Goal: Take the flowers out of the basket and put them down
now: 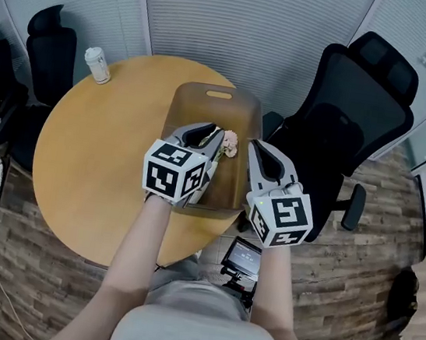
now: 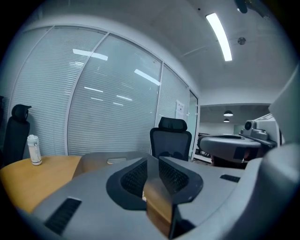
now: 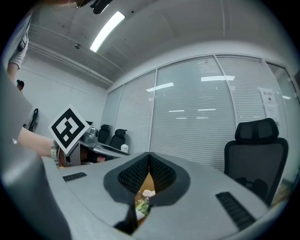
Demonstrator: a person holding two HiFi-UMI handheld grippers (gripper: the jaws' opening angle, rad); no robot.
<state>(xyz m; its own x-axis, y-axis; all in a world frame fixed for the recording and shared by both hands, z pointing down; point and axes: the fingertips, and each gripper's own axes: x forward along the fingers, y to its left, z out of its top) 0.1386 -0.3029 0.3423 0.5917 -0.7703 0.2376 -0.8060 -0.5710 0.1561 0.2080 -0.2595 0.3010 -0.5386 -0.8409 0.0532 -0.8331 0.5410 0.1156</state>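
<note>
Nearest us, bare forearms hold both tools about level over the near end of the basket, which sits on the round wooden surface. The left tool stands only narrowly parted with nothing in it; through the slit in its own view we see just the brown of the basket. The right tool has its tips pressed together and is likewise empty. Between the two, the flowers, a small pink-headed sprig, lie inside the basket toward its right half, not yet lifted; the right gripper view catches them low through the gap beneath its closed tips. We judge that the pair flank the sprig so one can pinch it, and that neither is yet wide enough to take it. Farther off, a white lidded cup stands well apart from the basket, leaving bare wood where the flowers could be set down. Beyond, black office chairs ring the surface before closed blinds.
</note>
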